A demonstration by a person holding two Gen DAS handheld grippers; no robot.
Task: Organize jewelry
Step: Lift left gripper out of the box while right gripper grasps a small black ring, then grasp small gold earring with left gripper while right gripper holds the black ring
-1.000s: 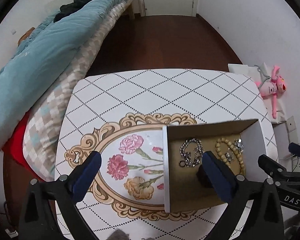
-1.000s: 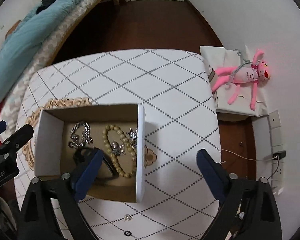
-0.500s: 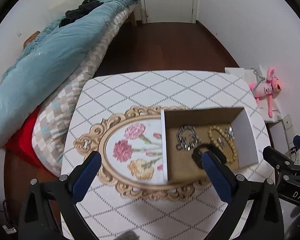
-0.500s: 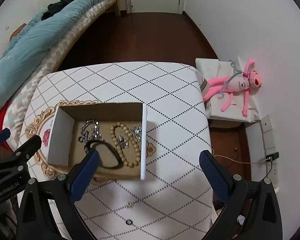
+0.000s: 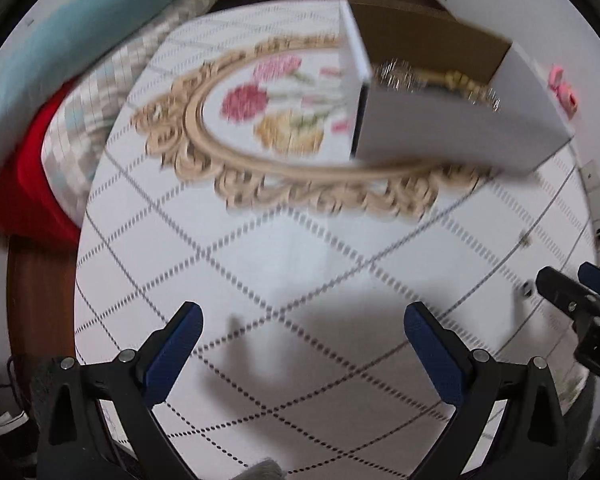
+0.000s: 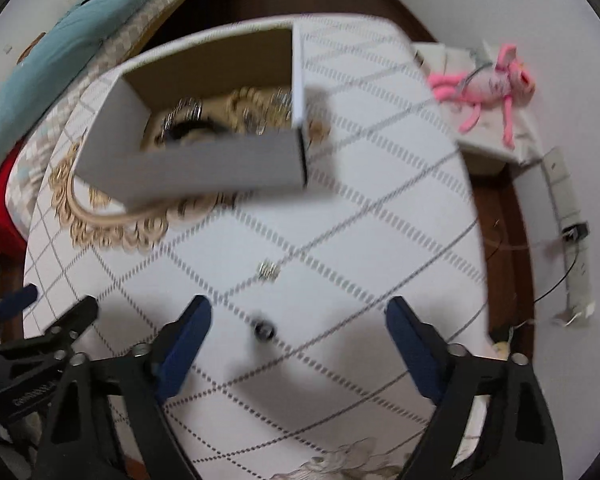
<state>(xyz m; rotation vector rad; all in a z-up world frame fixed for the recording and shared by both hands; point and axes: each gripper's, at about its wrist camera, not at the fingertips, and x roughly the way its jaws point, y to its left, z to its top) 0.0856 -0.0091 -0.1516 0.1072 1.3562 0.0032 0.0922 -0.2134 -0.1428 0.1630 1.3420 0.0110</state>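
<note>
Jewelry box [image 6: 204, 160] sits ahead of both claws, holding blurred chains and beads. Right claw [image 6: 298, 326] is spread wide and empty, a small ring [image 6: 264, 329] lying between its tips (a sparkly piece [image 6: 269, 271] just beyond). Left claw [image 5: 300, 334] is likewise released over the tablecloth [image 5: 300, 264].

Bare tabletop [image 6: 340, 360] ahead of right jaws; ring [image 6: 264, 331], small charm [image 6: 269, 271] there; box [image 6: 204, 168] walls beyond.

A pink plush toy [image 6: 488, 80] lies on a white box [image 6: 496, 136] at two o'clock of the diamond-patterned desk [image 6: 340, 216], with a teal duvet [image 5: 72, 48] at ten o'clock.
</note>
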